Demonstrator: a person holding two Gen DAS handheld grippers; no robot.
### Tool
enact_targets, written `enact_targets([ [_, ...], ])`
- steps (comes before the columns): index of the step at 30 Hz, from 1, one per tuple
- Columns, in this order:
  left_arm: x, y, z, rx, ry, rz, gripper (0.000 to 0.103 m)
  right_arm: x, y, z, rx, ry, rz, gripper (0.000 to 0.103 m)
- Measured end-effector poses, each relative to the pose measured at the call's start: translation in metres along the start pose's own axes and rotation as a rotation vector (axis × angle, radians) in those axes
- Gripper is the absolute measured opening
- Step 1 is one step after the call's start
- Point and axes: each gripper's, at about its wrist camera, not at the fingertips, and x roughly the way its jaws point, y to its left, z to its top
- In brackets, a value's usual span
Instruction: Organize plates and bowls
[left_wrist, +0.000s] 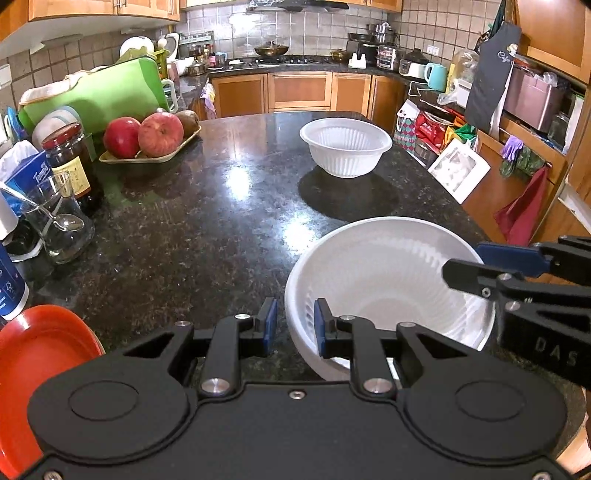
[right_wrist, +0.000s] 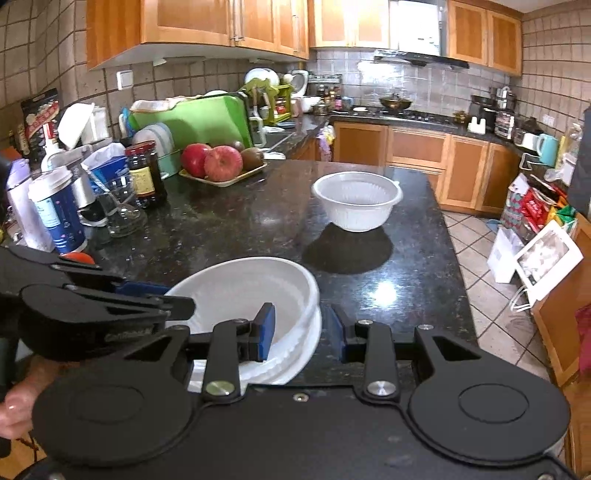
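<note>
- The dark granite countertop (left_wrist: 207, 229) fills most of both views and carries everything named below.
- Along its left edge stands a green cutting board (left_wrist: 99, 92), leaning near a crowd of jars and bottles.
- The near white bowl (left_wrist: 384, 280) sits tilted at the near right of the counter, with both tools at its rim; from the right wrist view it looks like two nested bowls (right_wrist: 258, 295), though the overlap is hard to read.
- The far white bowl (left_wrist: 345, 146) stands upright and alone toward the far right, well apart from the near one.
- The left gripper (left_wrist: 294, 325) is spread, its fingers straddling the near bowl's left rim, one inside and one outside, not pinching it.
- The right gripper (right_wrist: 303, 334) is likewise spread across the bowl's right rim, with a gap showing between pad and wall.
- An orange plate (left_wrist: 40, 354) lies at the near left corner, partly behind the left tool.
- A tray of apples (left_wrist: 147, 140) rests at the far left, beside the cutting board.
- A dark jar (left_wrist: 70, 162) stands near a glass with a spoon (left_wrist: 59, 221).
</note>
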Motion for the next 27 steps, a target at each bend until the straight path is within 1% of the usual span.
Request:
enact_targets([
  [7, 0.002, 0.003, 0.002, -0.015, 0.006, -0.003, 0.029, 0.006, -0.001, -0.007, 0.006, 0.005, -0.009, 0.035],
  [14, 0.002, 0.006, 0.002, -0.027, 0.017, -0.007, 0.029, 0.011, -0.009, -0.008, 0.063, 0.011, 0.021, 0.035],
  [21, -0.006, 0.006, 0.008, -0.027, -0.014, 0.006, 0.029, 0.003, -0.009, 0.000, 0.059, -0.037, 0.025, 0.035],
  [27, -0.013, 0.009, 0.024, -0.023, -0.068, 0.024, 0.029, -0.003, -0.013, 0.012, 0.044, -0.086, 0.025, 0.035],
])
